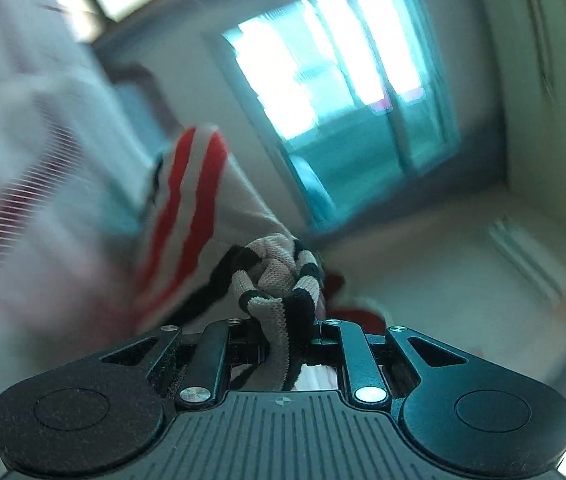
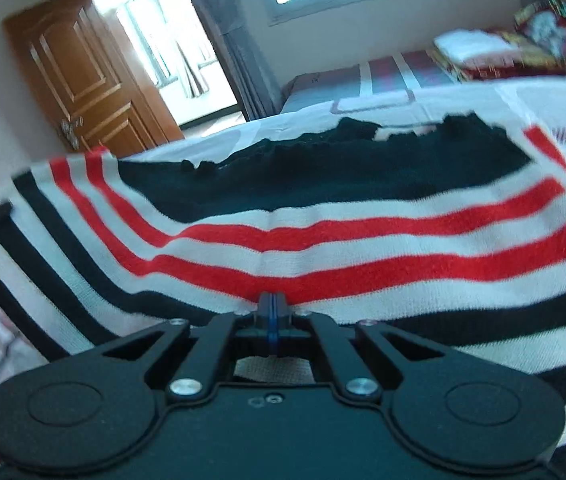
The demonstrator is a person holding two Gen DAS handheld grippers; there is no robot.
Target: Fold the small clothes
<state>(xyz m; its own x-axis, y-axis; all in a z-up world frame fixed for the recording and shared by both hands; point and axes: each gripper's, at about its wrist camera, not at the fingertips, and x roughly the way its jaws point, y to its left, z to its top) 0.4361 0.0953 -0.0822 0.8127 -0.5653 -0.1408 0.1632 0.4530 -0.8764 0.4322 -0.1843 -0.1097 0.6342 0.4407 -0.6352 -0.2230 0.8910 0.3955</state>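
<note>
We have the striped knit garment [image 2: 323, 248] by two points. Our left gripper [image 1: 283, 320] is clenched on a bunched wad of its black-and-cream edge, lifted clear so the red-striped part hangs away from it in the left wrist view. Our right gripper [image 2: 271, 308] is pinched tight on a thin fold of the cloth at the lowest red stripe, with the rest spread out ahead over the white bedspread [image 2: 483, 100].

We judge it a light, soft, stretchy knit — it drapes and sags between our two holds and keeps no shape of its own. A rough weave like this should not slip from the pads, but it can stretch out of line if we pull unevenly. The bunched hold on the left takes in more cloth than a neat fold wants; a flat pinch at a hem corner or side seam would serve better — one layer, close to the edge, so the fold line falls straight.
</note>
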